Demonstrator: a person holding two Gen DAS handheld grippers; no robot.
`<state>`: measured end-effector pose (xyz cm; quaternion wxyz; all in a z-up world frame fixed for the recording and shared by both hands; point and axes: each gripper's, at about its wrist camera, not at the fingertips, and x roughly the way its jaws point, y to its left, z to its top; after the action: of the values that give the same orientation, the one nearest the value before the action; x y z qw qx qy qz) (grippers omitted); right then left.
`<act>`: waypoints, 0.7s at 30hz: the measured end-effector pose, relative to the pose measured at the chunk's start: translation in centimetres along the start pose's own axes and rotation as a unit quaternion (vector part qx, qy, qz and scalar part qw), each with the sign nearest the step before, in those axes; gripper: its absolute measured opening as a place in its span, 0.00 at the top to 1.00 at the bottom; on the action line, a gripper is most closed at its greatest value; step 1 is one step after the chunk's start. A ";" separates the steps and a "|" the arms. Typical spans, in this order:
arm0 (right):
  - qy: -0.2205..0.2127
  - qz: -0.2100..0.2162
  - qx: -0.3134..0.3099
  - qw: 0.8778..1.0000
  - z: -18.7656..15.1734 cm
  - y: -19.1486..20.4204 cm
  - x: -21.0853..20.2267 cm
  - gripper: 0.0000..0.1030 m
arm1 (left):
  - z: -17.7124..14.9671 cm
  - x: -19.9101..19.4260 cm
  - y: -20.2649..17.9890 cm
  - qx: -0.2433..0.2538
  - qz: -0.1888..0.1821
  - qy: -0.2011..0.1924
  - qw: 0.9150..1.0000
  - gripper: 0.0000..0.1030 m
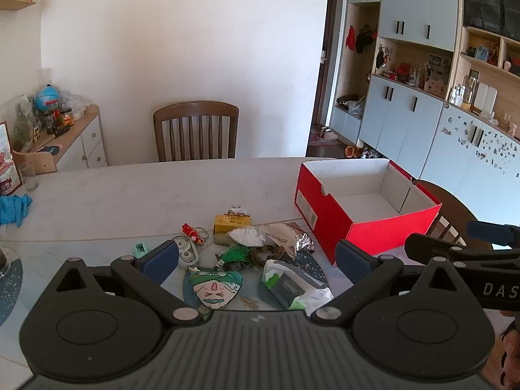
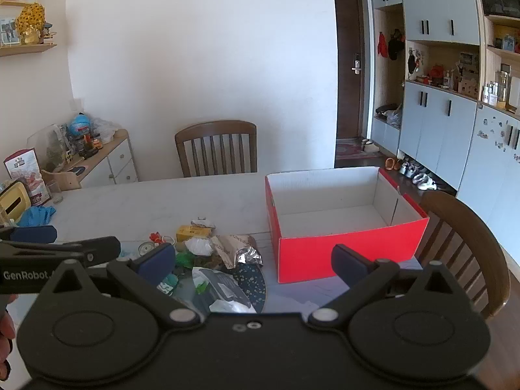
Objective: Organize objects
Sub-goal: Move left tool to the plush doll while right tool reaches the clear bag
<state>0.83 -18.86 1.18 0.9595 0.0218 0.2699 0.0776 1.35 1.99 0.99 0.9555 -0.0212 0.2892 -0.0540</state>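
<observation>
A heap of small items lies on the white table: a yellow box, a red trinket, a white tape dispenser, a green tassel, a cartoon-face pouch, a wet-wipe pack, foil wrappers. An open red box, white inside and empty, stands to the right; it also shows in the right wrist view. My left gripper is open above the heap. My right gripper is open, between heap and box.
A wooden chair stands behind the table, another at the right. Blue gloves and a glass lie at the table's left. A cluttered sideboard stands left; cabinets line the right wall.
</observation>
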 end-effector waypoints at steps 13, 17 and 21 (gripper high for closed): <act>0.001 -0.001 -0.001 1.000 -0.4 0.1 0.2 0.01 | 0.1 0.4 1.1 0.002 -0.008 -0.002 1.000 0.00; 0.003 -0.001 -0.002 1.000 -0.6 0.5 0.5 0.01 | 0.1 0.5 1.6 0.001 -0.008 -0.003 1.000 0.00; 0.007 -0.001 -0.002 1.000 -1.0 0.9 1.0 0.01 | 0.1 0.9 2.3 -0.001 -0.010 0.001 1.000 0.00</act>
<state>1.01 -17.81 -0.12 0.9578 0.0194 0.2763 0.0770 2.33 4.17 0.46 0.9545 -0.0252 0.2902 -0.0636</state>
